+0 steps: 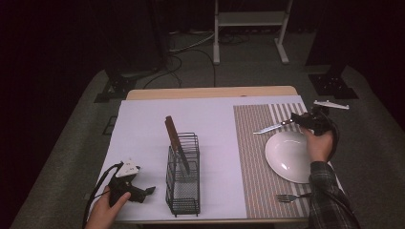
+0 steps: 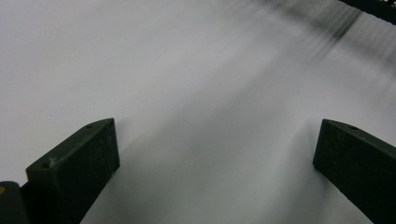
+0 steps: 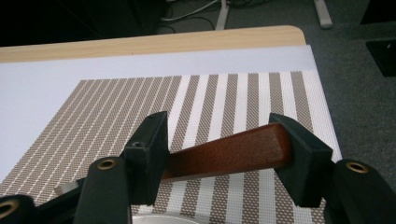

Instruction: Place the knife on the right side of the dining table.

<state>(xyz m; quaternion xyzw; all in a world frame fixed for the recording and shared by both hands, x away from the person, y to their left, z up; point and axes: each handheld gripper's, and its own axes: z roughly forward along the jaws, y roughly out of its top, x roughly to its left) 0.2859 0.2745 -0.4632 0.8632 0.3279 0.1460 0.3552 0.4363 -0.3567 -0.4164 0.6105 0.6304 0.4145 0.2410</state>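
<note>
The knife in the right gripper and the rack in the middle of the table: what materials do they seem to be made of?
The knife seems to have a wooden handle, red-brown with a smooth, slightly glossy finish, and a metal blade, pale and shiny. The right gripper holds it by the handle. The rack looks like thin metal wire with a dark, matte coating, since its walls are an open grid.
</note>
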